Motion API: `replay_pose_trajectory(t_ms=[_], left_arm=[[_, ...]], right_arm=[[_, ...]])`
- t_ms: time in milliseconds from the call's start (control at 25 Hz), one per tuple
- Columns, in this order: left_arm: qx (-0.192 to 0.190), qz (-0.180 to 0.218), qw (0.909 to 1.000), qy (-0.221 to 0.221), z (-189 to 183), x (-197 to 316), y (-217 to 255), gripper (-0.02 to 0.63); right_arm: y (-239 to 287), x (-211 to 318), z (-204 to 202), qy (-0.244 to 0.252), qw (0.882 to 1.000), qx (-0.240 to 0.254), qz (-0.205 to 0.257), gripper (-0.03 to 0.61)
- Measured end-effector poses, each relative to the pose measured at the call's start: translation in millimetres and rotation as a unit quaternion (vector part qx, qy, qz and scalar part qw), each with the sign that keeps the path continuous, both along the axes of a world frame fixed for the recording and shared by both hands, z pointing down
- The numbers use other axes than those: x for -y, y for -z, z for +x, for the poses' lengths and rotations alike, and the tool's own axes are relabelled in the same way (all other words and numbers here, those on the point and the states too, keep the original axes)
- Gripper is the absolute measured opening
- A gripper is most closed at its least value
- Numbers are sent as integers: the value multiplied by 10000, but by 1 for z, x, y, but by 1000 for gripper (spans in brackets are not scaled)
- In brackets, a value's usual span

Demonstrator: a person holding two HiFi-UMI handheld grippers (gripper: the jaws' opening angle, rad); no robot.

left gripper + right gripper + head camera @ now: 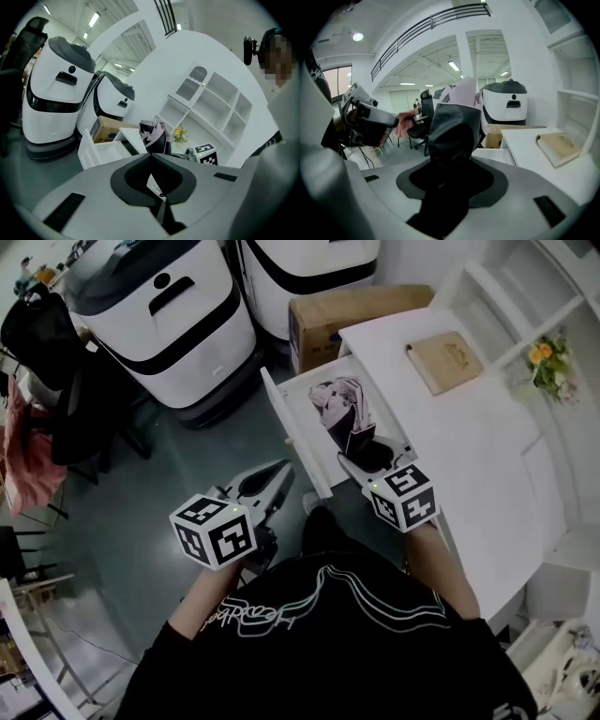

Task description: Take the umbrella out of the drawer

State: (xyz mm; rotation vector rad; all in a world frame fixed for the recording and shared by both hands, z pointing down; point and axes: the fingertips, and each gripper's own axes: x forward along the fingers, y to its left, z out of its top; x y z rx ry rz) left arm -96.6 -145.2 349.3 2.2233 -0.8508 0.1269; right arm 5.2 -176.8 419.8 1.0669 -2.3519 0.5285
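Right gripper (362, 461): jaws standing wide and clamping the black lower end of the folded umbrella (342, 411). Left gripper (279, 472): jaws pressing together, holding nothing, hanging at 8 o'clock of the umbrella, apart from it.

Umbrella: long axis running from 5 to 11 o'clock in the head view, pink-grey canopy end pointing to 11 and tilting upward.

Drawer (291, 427): standing open at the white desk (459, 456), with the umbrella sitting over its opening.
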Motion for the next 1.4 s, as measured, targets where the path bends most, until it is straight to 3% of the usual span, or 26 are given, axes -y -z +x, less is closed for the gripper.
replay_pose_trajectory(t_ms=[320, 760, 1400], left_arm=[[-157, 330, 9991, -226, 7, -37, 30, 20], [-116, 538, 9978, -378, 29, -53, 50, 20], [-44, 581, 9975, -397, 37, -46, 49, 20]], right_arm=[[61, -54, 10, -475, 9934, 1012, 263, 209], [84, -81, 20, -471, 9902, 1225, 486, 209], [83, -74, 20, -392, 9889, 1350, 491, 209]])
